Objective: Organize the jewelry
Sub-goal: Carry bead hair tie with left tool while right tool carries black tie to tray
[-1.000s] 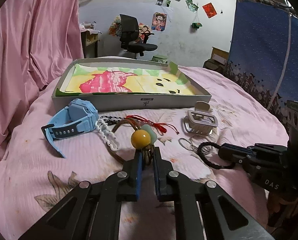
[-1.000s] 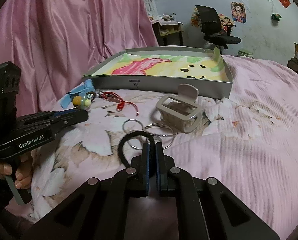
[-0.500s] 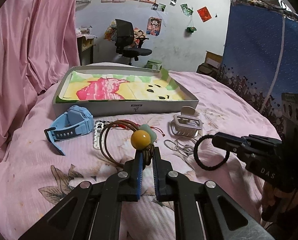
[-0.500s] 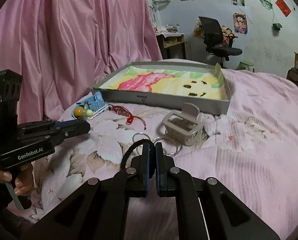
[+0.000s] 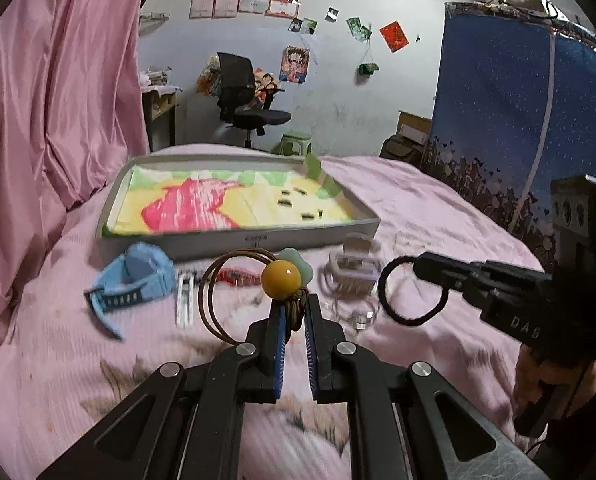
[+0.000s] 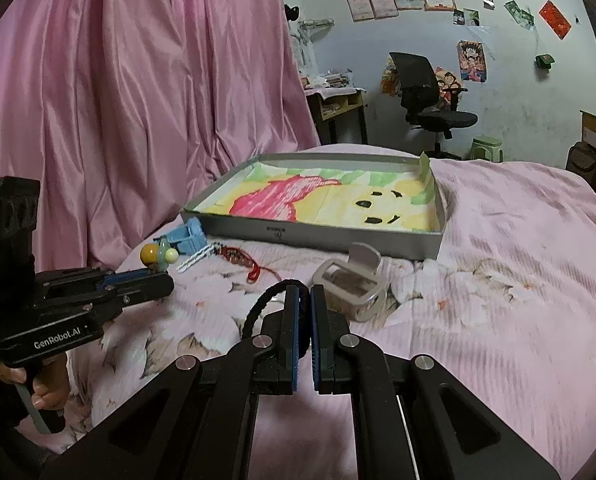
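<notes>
- A bed with a pink floral bedspread [image 5: 437, 208] serves as the surface; a pink curtain [image 6: 138, 100] hangs to the left, with an office chair [image 5: 246, 96] and a poster-covered wall beyond.
- A shallow grey box [image 6: 313, 236] lined with a cartoon-bear drawing sits on the bed; nothing lies in it.
- Just before it lie a blue watch [image 5: 134, 276], white chain [image 5: 185, 300], red cord [image 6: 244, 258], grey hair claw [image 6: 349, 286] and clear rings [image 5: 353, 314].
- The left gripper [image 5: 294, 320] is pinched on a brown-cord hair tie [image 5: 234, 292] with a yellow bead; the right gripper [image 6: 303, 304] is clamped on a black hair tie [image 5: 411, 290].
- Since a second ago, both ties have been lifted off the bedspread.
</notes>
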The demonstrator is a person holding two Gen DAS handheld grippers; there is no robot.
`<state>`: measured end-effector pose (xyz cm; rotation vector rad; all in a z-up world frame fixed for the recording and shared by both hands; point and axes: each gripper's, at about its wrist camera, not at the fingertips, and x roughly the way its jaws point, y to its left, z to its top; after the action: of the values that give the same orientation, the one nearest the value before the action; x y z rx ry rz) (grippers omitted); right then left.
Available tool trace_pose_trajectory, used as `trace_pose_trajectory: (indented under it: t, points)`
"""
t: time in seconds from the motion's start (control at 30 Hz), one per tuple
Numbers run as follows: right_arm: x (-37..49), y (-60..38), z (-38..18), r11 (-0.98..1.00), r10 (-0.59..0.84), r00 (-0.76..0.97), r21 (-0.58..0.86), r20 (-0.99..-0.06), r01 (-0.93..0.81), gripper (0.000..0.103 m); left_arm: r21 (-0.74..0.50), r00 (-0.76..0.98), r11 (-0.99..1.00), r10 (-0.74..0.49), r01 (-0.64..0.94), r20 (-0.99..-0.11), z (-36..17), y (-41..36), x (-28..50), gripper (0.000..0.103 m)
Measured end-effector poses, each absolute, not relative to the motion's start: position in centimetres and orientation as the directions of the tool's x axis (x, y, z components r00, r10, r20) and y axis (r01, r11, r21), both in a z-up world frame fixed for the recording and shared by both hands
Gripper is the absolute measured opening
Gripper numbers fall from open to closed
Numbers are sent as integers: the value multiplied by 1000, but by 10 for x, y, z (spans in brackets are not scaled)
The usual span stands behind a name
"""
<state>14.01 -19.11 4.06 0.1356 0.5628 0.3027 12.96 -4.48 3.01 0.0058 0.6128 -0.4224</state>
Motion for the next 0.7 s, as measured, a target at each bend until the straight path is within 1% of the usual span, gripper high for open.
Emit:
trace_pose_trajectory:
  t: [0.2,0.33,0.5,0.7]
  points:
    - [170,-195,52,940,331,813,241,-479,-241,5,-117,752,911,-394,395,-529,55,-49,159,9]
    - [203,-194,66,944,320,830,229,-457,-238,5,-119,762,916,-387,384,-520,65,-48,191,9]
    - [254,-187,68,941,318,835,254,-450,-222,5,-121,754,933,-346,339,-558,58,-43,235,9]
    - [294,-171,49,943,314,814,257,-489,-210,5,-160,730,950,-309,268,-610,40,-27,275,9]
